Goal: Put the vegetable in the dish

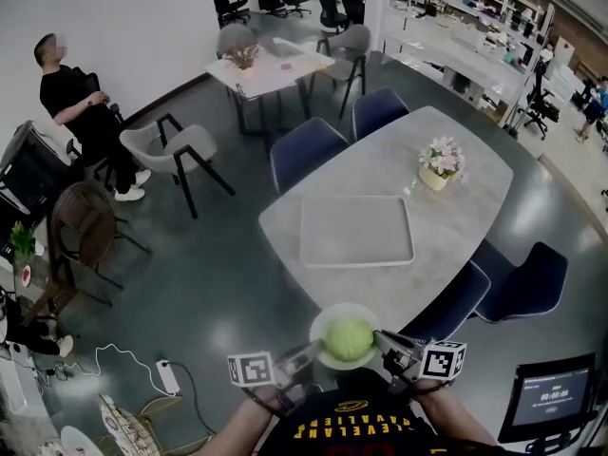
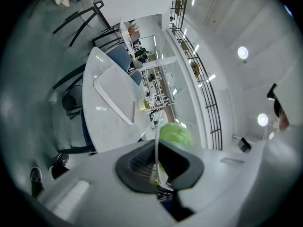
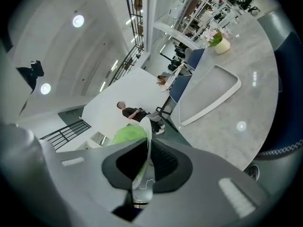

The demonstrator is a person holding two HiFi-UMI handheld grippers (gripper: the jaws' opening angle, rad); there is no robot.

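A pale round dish point(image 1: 328, 358) carries a green leafy vegetable point(image 1: 349, 338). It hangs in the air low in the head view, just short of the table's near edge. My left gripper point(image 1: 313, 351) is shut on the dish's left rim. My right gripper point(image 1: 382, 340) is shut on its right rim. In the left gripper view the dish rim point(image 2: 156, 141) runs edge-on between the jaws, with the vegetable point(image 2: 175, 134) beyond it. The right gripper view gives the same from the other side: dish rim point(image 3: 147, 141) between the jaws, vegetable point(image 3: 127, 135) behind.
Ahead stands an oval marble table point(image 1: 456, 226) with a white tray point(image 1: 356, 231) and a flower pot point(image 1: 439, 164). Blue chairs point(image 1: 306, 150) ring it. A person sits at the far left point(image 1: 81, 103). A power strip point(image 1: 167, 376) lies on the floor. A monitor point(image 1: 553, 397) stands at bottom right.
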